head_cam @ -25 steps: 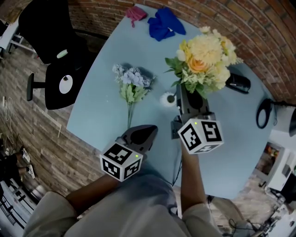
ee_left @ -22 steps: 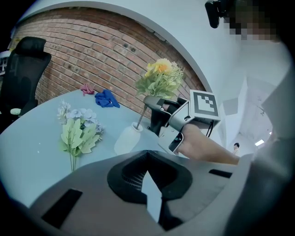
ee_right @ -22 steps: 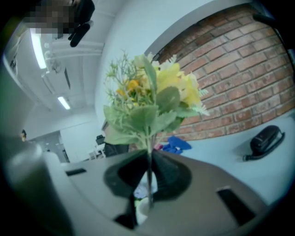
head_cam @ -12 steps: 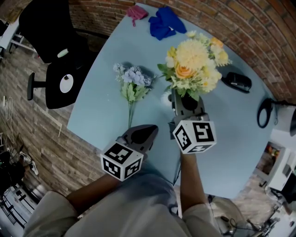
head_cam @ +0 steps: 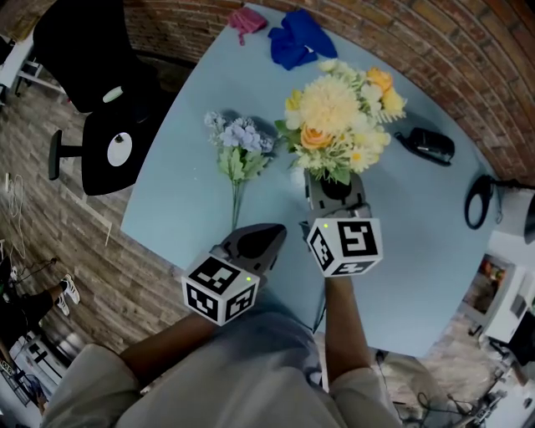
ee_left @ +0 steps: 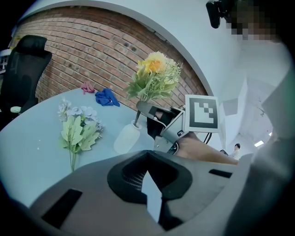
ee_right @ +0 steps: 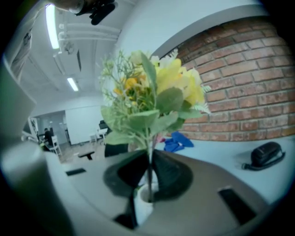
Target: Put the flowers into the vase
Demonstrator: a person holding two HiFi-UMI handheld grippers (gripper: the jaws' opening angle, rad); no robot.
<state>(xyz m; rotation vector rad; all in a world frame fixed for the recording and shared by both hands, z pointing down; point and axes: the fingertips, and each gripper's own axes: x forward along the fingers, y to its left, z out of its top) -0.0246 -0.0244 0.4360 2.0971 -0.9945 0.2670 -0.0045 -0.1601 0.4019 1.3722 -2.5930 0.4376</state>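
My right gripper (head_cam: 324, 179) is shut on the thin stem of a yellow and orange bouquet (head_cam: 338, 115), which it holds upright. In the right gripper view the stem (ee_right: 149, 152) runs down between the pads, and its lower end sits at the mouth of the white vase (ee_right: 144, 203). From the head view the bouquet hides most of the vase (head_cam: 297, 176). A lilac flower bunch (head_cam: 238, 147) lies flat on the table to the vase's left. Shut and empty, my left gripper (head_cam: 269, 234) stays near the table's front edge, beside the lilac bunch's stem end.
The round pale-blue table (head_cam: 192, 209) carries a blue cloth (head_cam: 299, 38) and a pink cloth (head_cam: 245, 20) at the back, and a black device (head_cam: 426, 145) at the right. A black office chair (head_cam: 96, 92) stands left of the table.
My right gripper has carried the bouquet left and slightly down, so the blooms now cover the vase. The left gripper and the lilac bunch have not moved.
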